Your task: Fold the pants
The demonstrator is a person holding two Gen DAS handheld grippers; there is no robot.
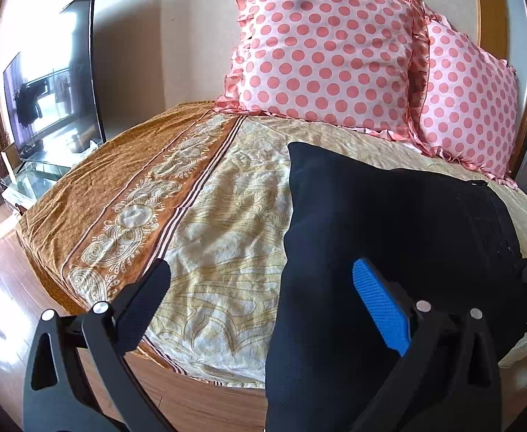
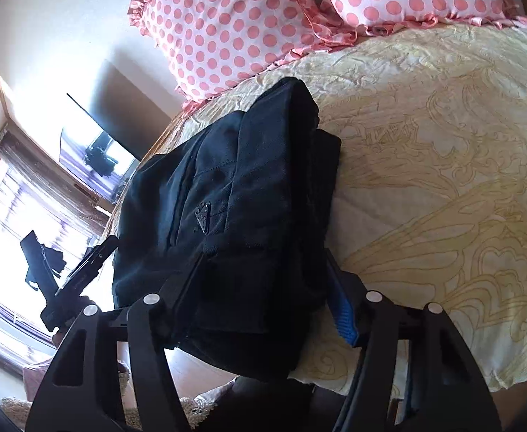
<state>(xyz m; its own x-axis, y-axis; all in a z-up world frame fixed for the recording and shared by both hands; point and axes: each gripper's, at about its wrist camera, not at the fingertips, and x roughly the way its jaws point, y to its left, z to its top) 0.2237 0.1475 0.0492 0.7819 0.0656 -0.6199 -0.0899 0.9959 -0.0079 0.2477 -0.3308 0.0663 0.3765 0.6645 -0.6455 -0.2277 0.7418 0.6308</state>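
Fold step in hand, pants [image 2: 234,194] bunched in thick stack on bed [image 2: 443,165].
My right claw [image 2: 259,288] clamped on stack's near edge.
My left claw [image 1: 263,288] spread wide, empty; pants lie beside its blue pad.
Next, I judge: lay fold flat, release.

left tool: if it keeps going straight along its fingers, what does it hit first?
Probably the bedspread: the left tool is open and points down at the cream fabric, with the black pants just beside its blue-padded finger. Depth is unclear; it might graze the pants' edge.
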